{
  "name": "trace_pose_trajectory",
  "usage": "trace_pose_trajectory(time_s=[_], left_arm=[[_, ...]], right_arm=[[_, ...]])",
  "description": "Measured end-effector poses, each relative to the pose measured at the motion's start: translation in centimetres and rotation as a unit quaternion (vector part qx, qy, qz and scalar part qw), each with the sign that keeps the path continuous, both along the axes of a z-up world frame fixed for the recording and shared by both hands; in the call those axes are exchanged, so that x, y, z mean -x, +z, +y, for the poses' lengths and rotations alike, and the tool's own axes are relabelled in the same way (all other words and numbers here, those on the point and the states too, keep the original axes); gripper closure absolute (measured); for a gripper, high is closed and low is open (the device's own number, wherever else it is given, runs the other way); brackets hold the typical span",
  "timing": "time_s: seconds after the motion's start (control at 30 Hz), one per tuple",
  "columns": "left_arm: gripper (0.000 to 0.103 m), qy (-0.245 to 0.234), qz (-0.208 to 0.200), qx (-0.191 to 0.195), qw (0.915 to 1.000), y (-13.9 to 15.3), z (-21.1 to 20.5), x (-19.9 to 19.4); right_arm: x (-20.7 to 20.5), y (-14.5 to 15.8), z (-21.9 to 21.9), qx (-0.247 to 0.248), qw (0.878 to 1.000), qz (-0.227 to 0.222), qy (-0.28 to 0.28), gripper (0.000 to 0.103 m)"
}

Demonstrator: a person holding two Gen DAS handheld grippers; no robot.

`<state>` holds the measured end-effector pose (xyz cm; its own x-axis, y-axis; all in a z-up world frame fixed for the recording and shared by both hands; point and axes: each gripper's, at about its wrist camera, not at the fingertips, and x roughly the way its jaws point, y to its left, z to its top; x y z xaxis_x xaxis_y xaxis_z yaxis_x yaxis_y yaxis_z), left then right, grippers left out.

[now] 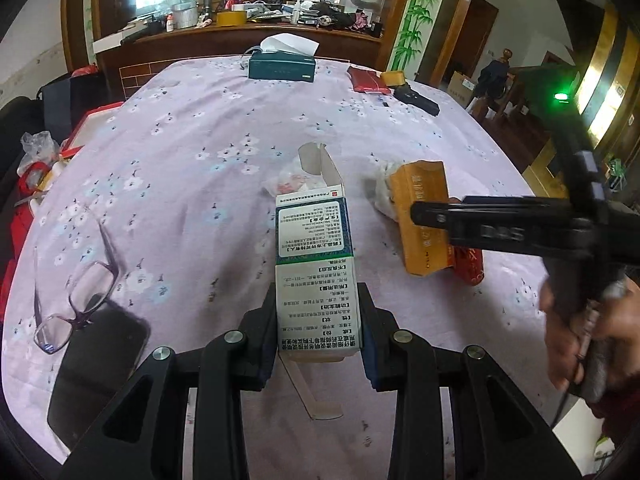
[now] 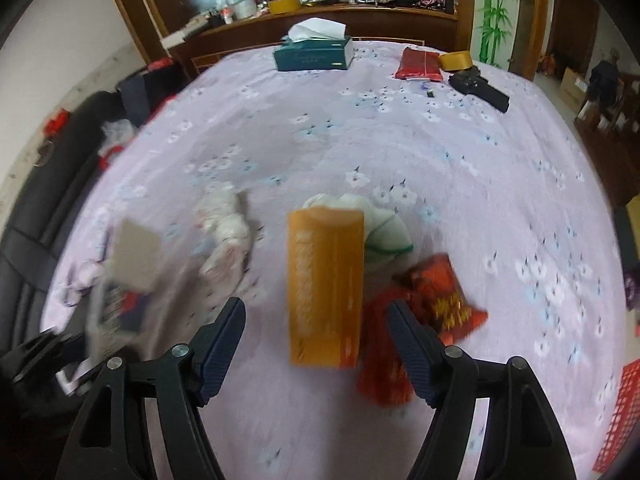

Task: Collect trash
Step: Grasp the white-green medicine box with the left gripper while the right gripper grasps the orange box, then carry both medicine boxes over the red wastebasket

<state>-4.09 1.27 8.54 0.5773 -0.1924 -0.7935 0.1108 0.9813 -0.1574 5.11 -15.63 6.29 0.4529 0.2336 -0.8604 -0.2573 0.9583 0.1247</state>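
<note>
Trash items, catalogued from my tongs outward.

Item 1: white medicine carton, top flap open. Held in my left tongs, pads pressed on both long sides near its bottom end, lifted clear of the surface. Risk: the hold sits low on a light, hollow box; a hard squeeze may crush it, a quick swing may let it pivot out.

Item 2: orange carton, lying on the surface, centred ahead of my right tongs. Those stand wide, pads clear of it on both sides, nothing held. No earlier picture is given, so I report only this. Risk: the right wrist view is blurred; closing while the picture smears may clip one edge and skid the box away.

Item 3: red foil wrapper, just right of the orange carton and partly under it. Risk: my right-hand pad may snag it and drag both.

Item 4: white crumpled tissue touching the carton's far end; a second crumpled wad to the left. Light, easily scattered.

Non-trash, to be avoided: eyeglasses and a dark phone, near left; tissue box, far. Risk: my two tongs work close together and could collide.
</note>
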Motion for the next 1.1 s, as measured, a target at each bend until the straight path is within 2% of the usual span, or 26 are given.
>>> trace_pose_trajectory(time_s=[0.17,0.27,0.47,0.73,0.9,1.1], left_arm=[[0.07,0.0,-0.004,0.0,1.0,0.0,0.7,0.0],[0.07,0.0,-0.007,0.004,1.0,-0.1,0.8,-0.4],[0.07,-0.008,-0.011,0.01,0.9998,-0.1,0.4,-1.0],[0.07,-0.017,-0.033,0.012,0.9992,1.2,-2.1,-1.0],[0.07,-0.023,-0.047,0.005,0.9986,2.1,-5.2,-0.2],[0.07,-0.056,-0.048,-0.002,0.9973,2.4,-9.6,0.2]], right_arm=[[-1.6,-1.3,1.5,0.042,0.999,0.0,0.007,0.027],[-1.9,-2.0,1.9,0.047,0.999,0.013,0.007,0.053],[-1.2,-1.3,1.1,0.021,1.0,0.01,-0.005,0.053],[2.4,2.4,-1.8,-0.048,0.998,-0.006,-0.031,0.053],[5.7,3.9,-5.0,-0.061,0.996,-0.019,-0.058,0.053],[8.9,4.1,-9.6,-0.069,0.993,-0.02,-0.096,0.053]])
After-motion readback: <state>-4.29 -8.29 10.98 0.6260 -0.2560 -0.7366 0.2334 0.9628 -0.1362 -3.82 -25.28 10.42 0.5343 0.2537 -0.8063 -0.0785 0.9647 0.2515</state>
